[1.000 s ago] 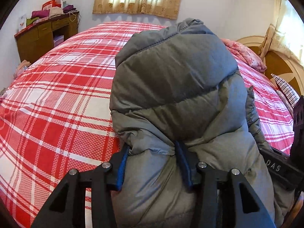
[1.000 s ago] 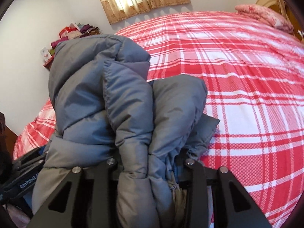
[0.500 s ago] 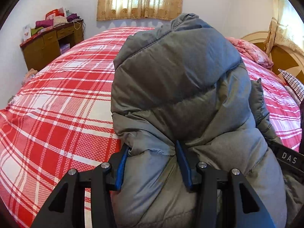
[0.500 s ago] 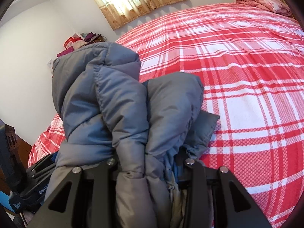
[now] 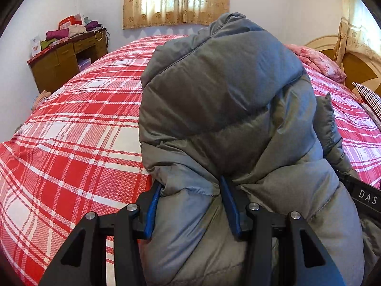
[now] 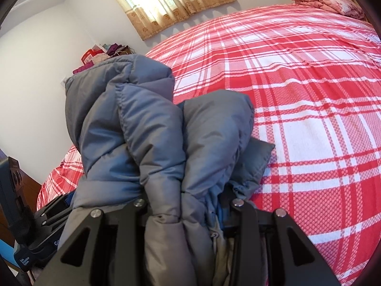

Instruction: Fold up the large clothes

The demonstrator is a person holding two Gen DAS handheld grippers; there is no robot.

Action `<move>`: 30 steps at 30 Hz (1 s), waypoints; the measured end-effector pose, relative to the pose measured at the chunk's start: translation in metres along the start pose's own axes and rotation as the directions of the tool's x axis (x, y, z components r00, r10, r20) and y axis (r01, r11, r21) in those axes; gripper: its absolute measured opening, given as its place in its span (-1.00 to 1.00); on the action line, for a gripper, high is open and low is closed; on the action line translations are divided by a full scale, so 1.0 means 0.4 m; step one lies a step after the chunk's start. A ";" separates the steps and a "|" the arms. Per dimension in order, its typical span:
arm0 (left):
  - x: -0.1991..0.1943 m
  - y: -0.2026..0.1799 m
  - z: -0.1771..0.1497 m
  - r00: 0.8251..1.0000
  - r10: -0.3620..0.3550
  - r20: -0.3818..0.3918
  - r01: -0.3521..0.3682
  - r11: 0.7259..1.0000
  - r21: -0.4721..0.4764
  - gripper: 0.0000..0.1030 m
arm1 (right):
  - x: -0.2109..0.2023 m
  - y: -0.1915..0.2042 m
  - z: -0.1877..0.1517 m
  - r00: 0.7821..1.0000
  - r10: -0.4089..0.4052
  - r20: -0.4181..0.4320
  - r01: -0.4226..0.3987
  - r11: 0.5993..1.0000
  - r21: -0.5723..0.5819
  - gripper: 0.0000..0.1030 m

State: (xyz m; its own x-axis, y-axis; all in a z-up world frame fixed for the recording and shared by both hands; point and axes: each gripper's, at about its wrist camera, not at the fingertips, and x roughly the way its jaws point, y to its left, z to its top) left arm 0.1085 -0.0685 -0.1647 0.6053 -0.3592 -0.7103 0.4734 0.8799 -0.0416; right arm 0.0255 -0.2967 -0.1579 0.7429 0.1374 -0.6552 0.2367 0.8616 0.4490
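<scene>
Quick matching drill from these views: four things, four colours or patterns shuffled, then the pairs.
Things:
1. jacket
2. bedspread
3. desk
4. left gripper pads

Colours:
A. brown wood
B. blue
C. grey
D. red and white plaid

Pairs: 1-C, 2-D, 3-A, 4-B

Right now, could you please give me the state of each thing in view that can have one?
Grey quilted puffer jacket: bunched up, gripped at two places, held over the bed.
Left tongs: shut on the jacket.
Right tongs: shut on the jacket.
Red-and-white plaid bedspread: spread flat.
Beige patterned curtains: drawn, backlit.
Pink floral quilt: folded by the headboard.
</scene>
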 end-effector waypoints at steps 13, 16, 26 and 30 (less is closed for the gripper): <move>0.001 -0.002 -0.002 1.000 -0.006 0.007 0.006 1.000 -0.002 -0.05 | 0.001 -0.001 0.001 1.000 -0.010 0.003 0.010 1.000 -0.002 -0.29; 0.001 0.001 -0.001 1.000 -0.008 0.005 0.008 1.000 -0.003 -0.05 | 0.001 0.000 0.001 1.000 -0.012 0.005 0.012 1.000 -0.001 -0.29; 0.002 0.006 -0.001 1.000 -0.015 0.005 0.015 1.000 -0.007 -0.05 | 0.001 0.005 -0.001 1.000 -0.015 0.008 0.015 1.000 -0.003 -0.29; 0.003 0.009 -0.001 1.000 -0.020 0.005 0.020 1.000 -0.010 -0.05 | 0.001 0.005 0.000 1.000 -0.014 0.007 0.014 1.000 0.000 -0.29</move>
State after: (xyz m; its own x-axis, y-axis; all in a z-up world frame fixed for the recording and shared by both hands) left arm 0.1107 -0.0657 -0.1658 0.5986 -0.3781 -0.7062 0.4789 0.8756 -0.0629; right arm 0.0264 -0.2951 -0.1574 0.7436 0.1220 -0.6574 0.2470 0.8636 0.4396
